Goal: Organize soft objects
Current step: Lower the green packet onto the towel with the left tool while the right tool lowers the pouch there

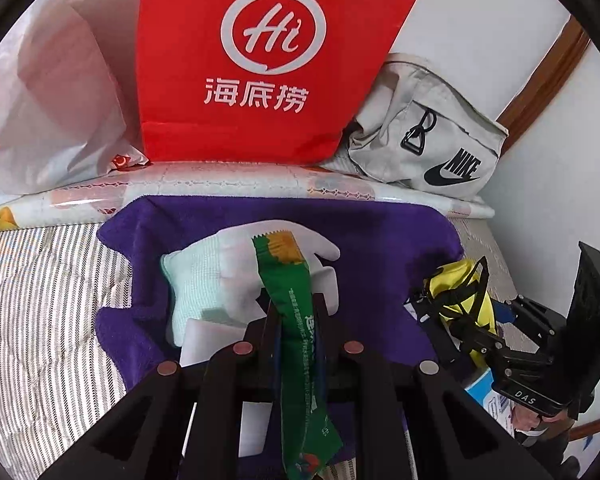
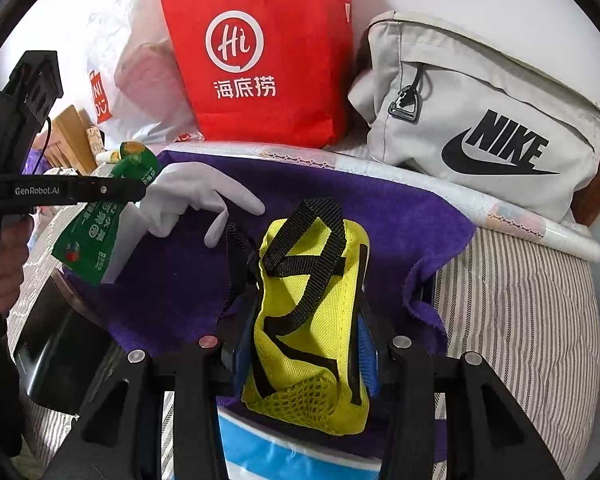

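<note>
Haidilao "Hi" red bag [image 1: 268, 60], NIKE pouch [image 2: 484, 128], perhaps Uniqlo white bag [image 2: 112, 96].

A red paper bag [image 1: 260, 60] with a white "Hi" logo is standing upright against the white wall, touching a crumpled white plastic bag [image 1: 56, 92] on its left. A grey Nike bag [image 2: 488, 120] is leaning beside it on the right, resting on a patterned sheet [image 1: 228, 184] along the striped mattress [image 2: 520, 312].
</note>
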A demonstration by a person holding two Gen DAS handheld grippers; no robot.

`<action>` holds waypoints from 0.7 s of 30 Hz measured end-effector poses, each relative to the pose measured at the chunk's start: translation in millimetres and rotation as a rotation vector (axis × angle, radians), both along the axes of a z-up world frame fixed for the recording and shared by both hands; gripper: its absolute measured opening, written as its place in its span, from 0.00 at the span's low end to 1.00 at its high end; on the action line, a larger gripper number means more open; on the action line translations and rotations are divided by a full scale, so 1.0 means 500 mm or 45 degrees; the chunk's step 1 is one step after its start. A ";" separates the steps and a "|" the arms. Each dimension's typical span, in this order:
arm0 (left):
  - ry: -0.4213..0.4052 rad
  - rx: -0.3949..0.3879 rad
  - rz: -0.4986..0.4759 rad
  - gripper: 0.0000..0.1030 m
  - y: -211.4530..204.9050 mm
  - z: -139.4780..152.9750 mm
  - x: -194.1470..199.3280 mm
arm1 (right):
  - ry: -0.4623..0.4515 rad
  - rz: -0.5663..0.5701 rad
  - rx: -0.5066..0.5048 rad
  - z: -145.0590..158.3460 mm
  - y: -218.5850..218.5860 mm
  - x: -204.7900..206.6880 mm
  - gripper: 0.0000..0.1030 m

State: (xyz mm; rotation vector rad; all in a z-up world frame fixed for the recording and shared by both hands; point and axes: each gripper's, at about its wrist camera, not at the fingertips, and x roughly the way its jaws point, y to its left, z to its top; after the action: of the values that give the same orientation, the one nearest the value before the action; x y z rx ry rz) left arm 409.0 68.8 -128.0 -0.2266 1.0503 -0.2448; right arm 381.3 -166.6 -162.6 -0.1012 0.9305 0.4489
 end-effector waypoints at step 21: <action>-0.016 0.039 0.003 0.50 0.003 0.015 0.002 | 0.006 0.005 -0.047 0.003 0.002 -0.001 0.69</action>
State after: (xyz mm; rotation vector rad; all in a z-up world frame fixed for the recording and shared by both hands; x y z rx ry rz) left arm 410.2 70.4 -120.6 -0.1986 1.0406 -0.2273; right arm 380.6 -165.4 -161.1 -0.1358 0.9436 0.4361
